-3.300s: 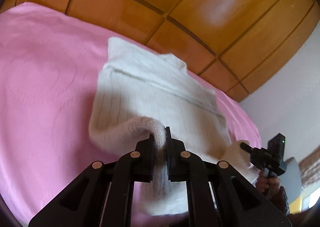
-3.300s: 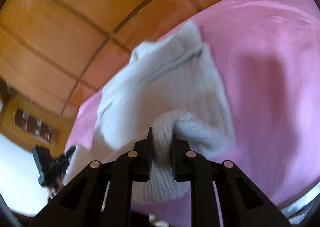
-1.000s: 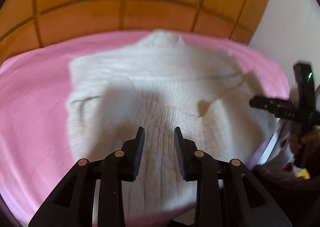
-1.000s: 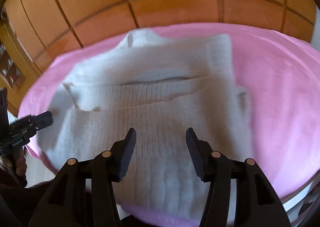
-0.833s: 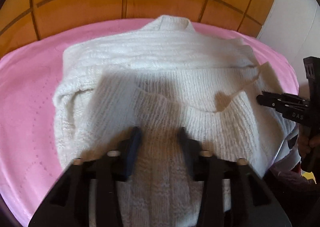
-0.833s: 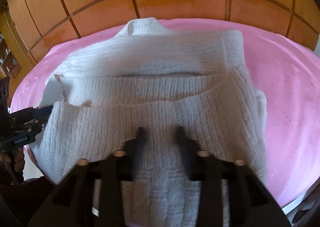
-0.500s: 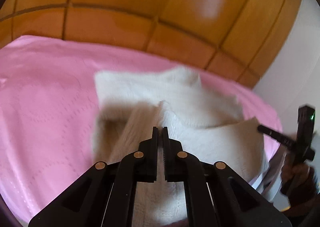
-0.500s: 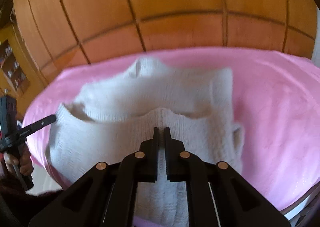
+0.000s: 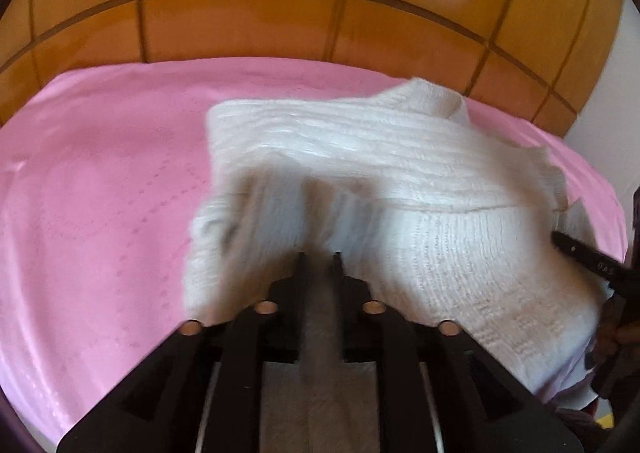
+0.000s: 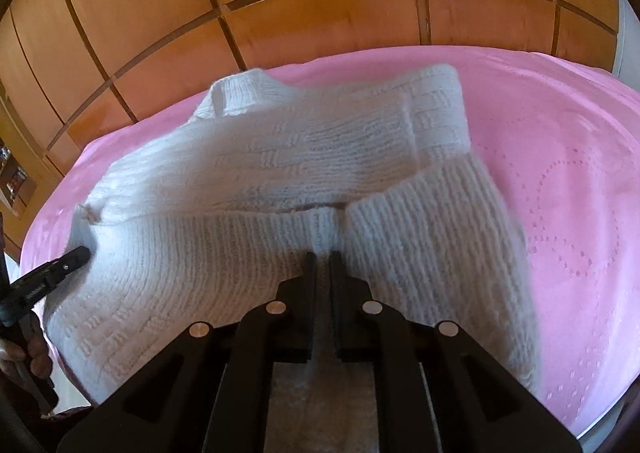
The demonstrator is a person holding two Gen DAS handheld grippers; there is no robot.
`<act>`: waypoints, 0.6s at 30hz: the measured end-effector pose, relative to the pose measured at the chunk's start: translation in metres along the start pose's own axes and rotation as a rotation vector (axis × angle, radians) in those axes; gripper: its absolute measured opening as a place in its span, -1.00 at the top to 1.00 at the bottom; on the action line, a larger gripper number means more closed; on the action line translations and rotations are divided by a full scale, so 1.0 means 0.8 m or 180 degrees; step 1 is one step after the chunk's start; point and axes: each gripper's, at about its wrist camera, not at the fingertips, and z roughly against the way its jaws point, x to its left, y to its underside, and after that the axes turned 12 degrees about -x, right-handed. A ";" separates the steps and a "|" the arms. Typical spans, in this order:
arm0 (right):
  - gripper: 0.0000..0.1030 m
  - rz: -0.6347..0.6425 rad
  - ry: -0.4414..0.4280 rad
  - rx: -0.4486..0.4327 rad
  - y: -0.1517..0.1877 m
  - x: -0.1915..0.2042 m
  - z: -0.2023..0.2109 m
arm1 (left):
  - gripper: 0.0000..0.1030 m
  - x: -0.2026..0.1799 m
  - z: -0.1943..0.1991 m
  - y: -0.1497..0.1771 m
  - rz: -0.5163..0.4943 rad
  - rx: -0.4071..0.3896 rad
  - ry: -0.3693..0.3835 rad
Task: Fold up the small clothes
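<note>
The white knitted sweater [image 10: 304, 157] lies on the pink bedspread [image 10: 560, 173], its ribbed collar [image 10: 236, 93] pointing toward the wooden panelled wall [image 10: 320, 5]. The knit is chunky, with ribbing along the hem and a basket-weave pattern across the body. Its lower part is raised and doubled over the upper part, so the ribbed hem runs across the middle of the garment as a lifted edge. My right gripper [image 10: 322, 253] pinches that hem, jaws closed on a fold of wool that bunches between them. My left gripper [image 9: 319, 253] does the same at the other side of the hem, jaws clamped on the fabric, which stands up in a blurred ridge there. In the left view, the pink bedspread [image 9: 100, 193] spreads wide beside the sweater [image 9: 380, 145].
</note>
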 end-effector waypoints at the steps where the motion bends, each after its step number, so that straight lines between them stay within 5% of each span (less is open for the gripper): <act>1: 0.85 0.0000 0.0005 -0.0015 0.000 0.000 0.000 | 0.48 0.006 0.006 -0.002 0.0016 -0.0048 -0.0063; 2: 0.84 -0.0002 0.0008 -0.0034 0.002 -0.001 0.001 | 0.12 0.007 0.014 -0.001 0.0020 -0.0084 -0.0111; 4: 0.82 0.0000 0.0013 -0.0057 0.004 -0.002 0.004 | -0.27 0.016 0.020 -0.006 0.0034 -0.0151 -0.0255; 9: 0.74 -0.0003 -0.0005 -0.0034 0.001 0.001 0.004 | -0.27 0.006 -0.007 -0.014 -0.0194 -0.0002 -0.0174; 11: 0.55 -0.0017 -0.0066 0.0000 -0.003 0.003 0.008 | 0.10 -0.004 -0.017 -0.009 -0.0315 0.0067 -0.0144; 14: -0.07 -0.0066 -0.0212 -0.0075 -0.015 0.004 0.030 | 0.70 -0.018 -0.023 -0.004 -0.0534 0.0023 -0.0176; 18: -0.10 -0.0004 0.0005 -0.0319 -0.031 -0.015 0.071 | 0.84 -0.010 -0.014 -0.004 -0.0359 -0.0044 -0.0156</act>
